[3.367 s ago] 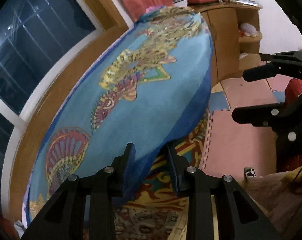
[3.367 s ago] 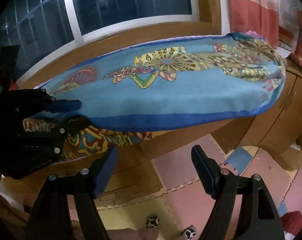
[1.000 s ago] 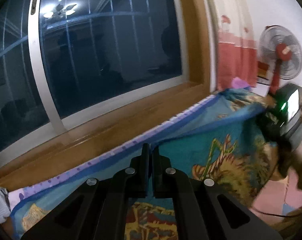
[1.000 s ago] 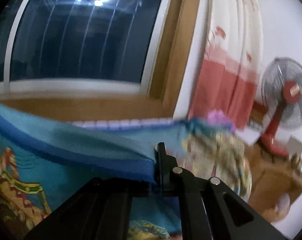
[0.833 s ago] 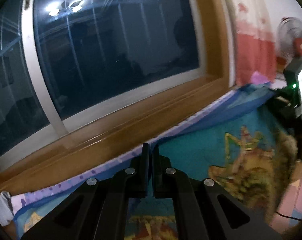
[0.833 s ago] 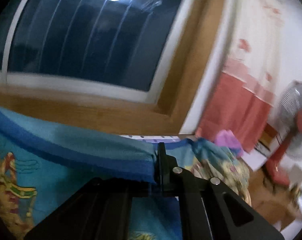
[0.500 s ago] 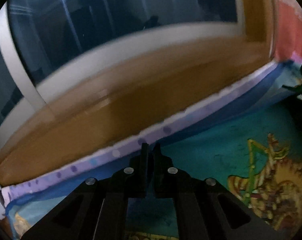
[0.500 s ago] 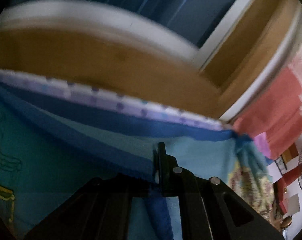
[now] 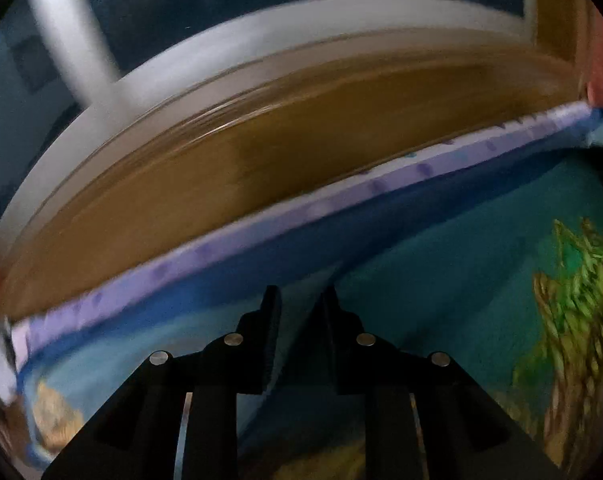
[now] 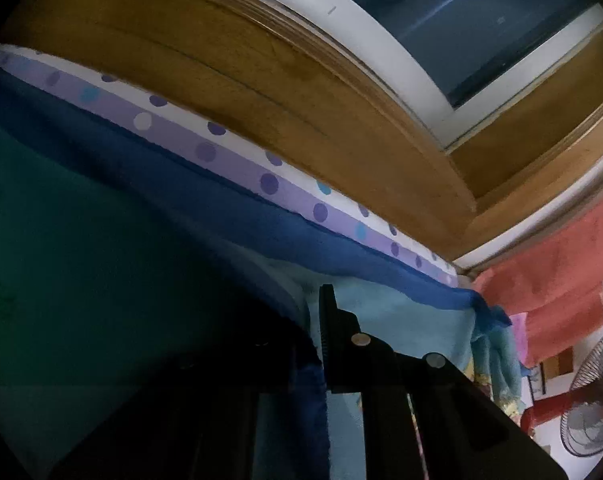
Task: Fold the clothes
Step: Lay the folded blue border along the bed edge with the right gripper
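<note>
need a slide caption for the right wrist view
Right gripper shut on the blue patterned cloth, its dark blue hem beside a polka-dot purple sheet under the wooden window sill.

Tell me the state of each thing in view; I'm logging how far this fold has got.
Left gripper: open, fingers apart above the cloth.
Right gripper: shut on the blue patterned cloth's edge.
Blue patterned cloth: folded over, dark blue border lying along the polka-dot sheet.
Polka-dot sheet: flat, only a strip showing beside the wooden sill.
Window: dark outside.
Fan: too cropped to tell.
</note>
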Motion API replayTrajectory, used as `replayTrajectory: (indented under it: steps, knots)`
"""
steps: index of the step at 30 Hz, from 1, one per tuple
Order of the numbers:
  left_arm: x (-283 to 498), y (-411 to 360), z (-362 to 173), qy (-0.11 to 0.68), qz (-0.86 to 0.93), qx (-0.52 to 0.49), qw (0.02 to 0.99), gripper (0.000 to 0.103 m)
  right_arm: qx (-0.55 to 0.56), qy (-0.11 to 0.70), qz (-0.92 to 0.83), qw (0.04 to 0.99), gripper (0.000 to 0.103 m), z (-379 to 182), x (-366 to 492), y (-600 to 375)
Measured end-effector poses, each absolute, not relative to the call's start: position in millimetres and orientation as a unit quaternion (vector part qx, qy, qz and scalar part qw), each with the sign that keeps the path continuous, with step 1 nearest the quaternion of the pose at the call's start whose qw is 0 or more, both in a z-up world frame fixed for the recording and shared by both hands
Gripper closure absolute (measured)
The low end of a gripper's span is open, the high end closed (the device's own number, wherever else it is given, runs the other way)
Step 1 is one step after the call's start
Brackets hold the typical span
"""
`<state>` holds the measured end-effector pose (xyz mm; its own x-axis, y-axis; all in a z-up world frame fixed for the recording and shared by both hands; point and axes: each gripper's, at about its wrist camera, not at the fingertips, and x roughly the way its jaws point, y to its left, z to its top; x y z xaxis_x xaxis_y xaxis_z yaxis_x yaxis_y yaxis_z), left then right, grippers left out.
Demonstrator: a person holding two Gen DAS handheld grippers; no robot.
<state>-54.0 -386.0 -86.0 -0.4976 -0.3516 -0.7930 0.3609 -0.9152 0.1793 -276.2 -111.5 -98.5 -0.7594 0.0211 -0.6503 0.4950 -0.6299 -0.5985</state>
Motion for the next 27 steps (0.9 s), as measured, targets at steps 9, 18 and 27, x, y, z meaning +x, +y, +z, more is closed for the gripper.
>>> replayTrajectory:
  steps: [9, 18, 27]
  knots:
    - [87, -428, -53, 0.117, -0.843, 0.433, 0.297, 0.071, 0.351, 0.287, -0.876, 0.163, 0.028, -42, -256, -68]
    - [202, -483, -44, 0.094, -0.849, 0.419, 0.308, 0.071, 0.337, 0.228, -0.900, 0.155, 0.028, 6, -141, -82]
    - [327, -544, -46, 0.089, -0.862, 0.412, 0.283, 0.071, 0.374, 0.169, -0.865, 0.289, 0.028, -9, 43, -216]
